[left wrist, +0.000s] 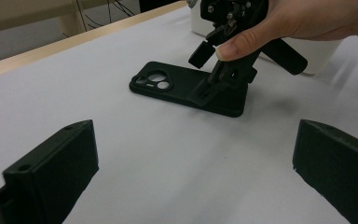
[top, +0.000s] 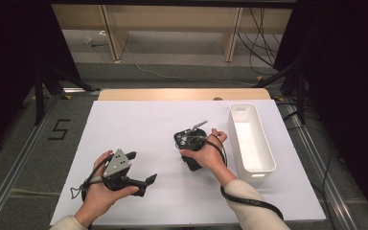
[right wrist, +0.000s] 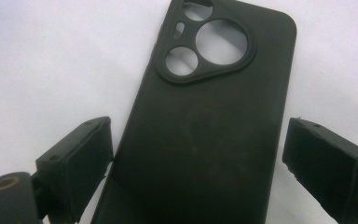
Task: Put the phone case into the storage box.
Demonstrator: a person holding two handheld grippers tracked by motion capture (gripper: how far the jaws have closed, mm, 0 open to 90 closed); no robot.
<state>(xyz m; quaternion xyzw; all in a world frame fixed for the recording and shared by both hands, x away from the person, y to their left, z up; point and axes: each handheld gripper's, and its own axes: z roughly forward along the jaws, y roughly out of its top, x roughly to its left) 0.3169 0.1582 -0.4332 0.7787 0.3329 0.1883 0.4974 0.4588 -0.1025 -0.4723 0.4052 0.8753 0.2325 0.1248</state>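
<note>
A black phone case (right wrist: 214, 140) lies flat on the white table cover, back up, with its camera cut-outs at the far end. My right gripper (right wrist: 196, 140) hangs over it with one jaw on each side of the case. White cover shows between the case and the right-hand jaw, so the pads do not press on it. In the high view this right gripper (top: 190, 140) sits at the table's middle, pointing down. The left gripper view shows the case (left wrist: 182, 86) beneath it. My left gripper (top: 141, 167) rests at the front left, open with nothing in it.
A long white bin (top: 251, 139) stands along the right side of the white cover (top: 139, 120), close to the right hand. The table's wooden edge (top: 182, 94) runs along the back. Cables lie on the floor beyond.
</note>
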